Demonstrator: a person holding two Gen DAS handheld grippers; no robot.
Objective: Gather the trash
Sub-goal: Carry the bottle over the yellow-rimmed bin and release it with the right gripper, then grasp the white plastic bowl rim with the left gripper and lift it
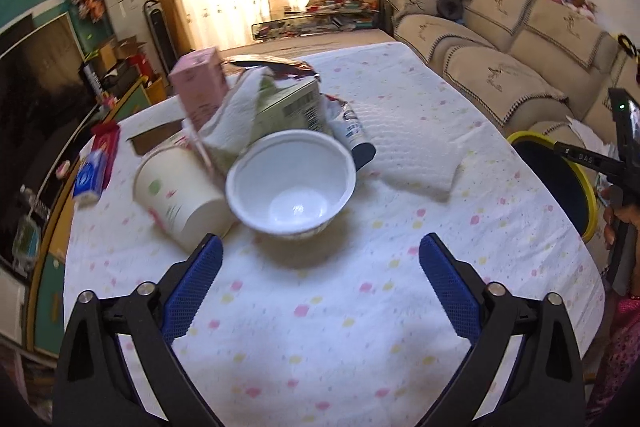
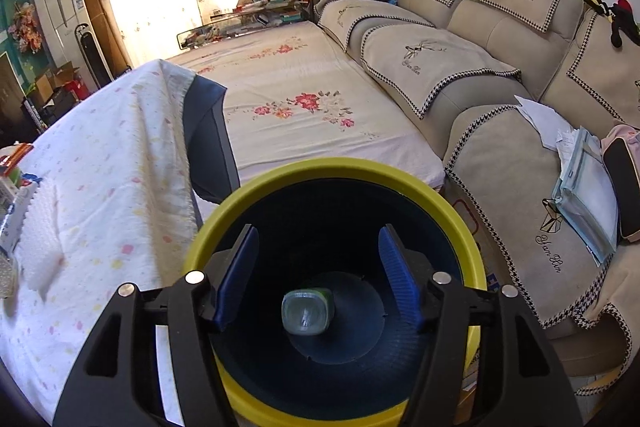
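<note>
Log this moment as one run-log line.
left gripper: open, facing white bowl | right gripper: open over yellow bin | bin: green container inside

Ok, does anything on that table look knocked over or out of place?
Yes. The paper cup lies on its side beside the white bowl, which sits tilted rather than flat. Behind them, a crumpled tissue hangs over a pile of cartons. The pink carton leans.
</note>
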